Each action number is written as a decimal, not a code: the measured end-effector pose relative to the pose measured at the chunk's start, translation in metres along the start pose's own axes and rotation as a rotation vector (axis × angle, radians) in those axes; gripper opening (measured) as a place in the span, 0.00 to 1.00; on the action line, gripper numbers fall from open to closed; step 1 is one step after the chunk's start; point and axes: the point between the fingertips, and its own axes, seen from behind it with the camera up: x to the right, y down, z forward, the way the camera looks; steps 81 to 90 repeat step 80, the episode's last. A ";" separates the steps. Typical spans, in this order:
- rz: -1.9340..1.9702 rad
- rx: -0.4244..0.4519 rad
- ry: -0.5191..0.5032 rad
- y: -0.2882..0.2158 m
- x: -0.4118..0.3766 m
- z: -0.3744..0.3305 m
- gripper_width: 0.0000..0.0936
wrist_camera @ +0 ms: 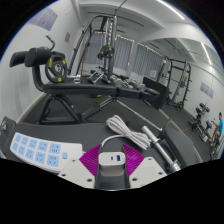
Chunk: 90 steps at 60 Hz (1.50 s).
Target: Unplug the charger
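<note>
A white charger block [112, 165] with a blue USB port on its face sits between my two fingers, and both magenta pads [94, 160] press on its sides. My gripper [112, 163] is shut on it. A white cable [128, 131] coils on the dark table just ahead of the fingers. A white power strip [40, 151] with pale blue sockets lies to the left of the fingers, apart from the charger.
The dark table [75, 130] stretches ahead. A metal bar or handle [162, 147] lies to the right of the cable. Beyond the table stand a black weight bench [75, 92], exercise frames [105, 45] and a rack [178, 80] in a gym room.
</note>
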 end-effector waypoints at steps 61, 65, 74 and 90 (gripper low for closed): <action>0.067 0.029 -0.110 0.071 -0.039 -0.457 0.91; 0.056 0.045 -0.118 0.072 -0.045 -0.473 0.91; 0.037 0.064 -0.140 0.076 -0.058 -0.498 0.91; 0.039 0.092 -0.132 0.069 -0.058 -0.506 0.91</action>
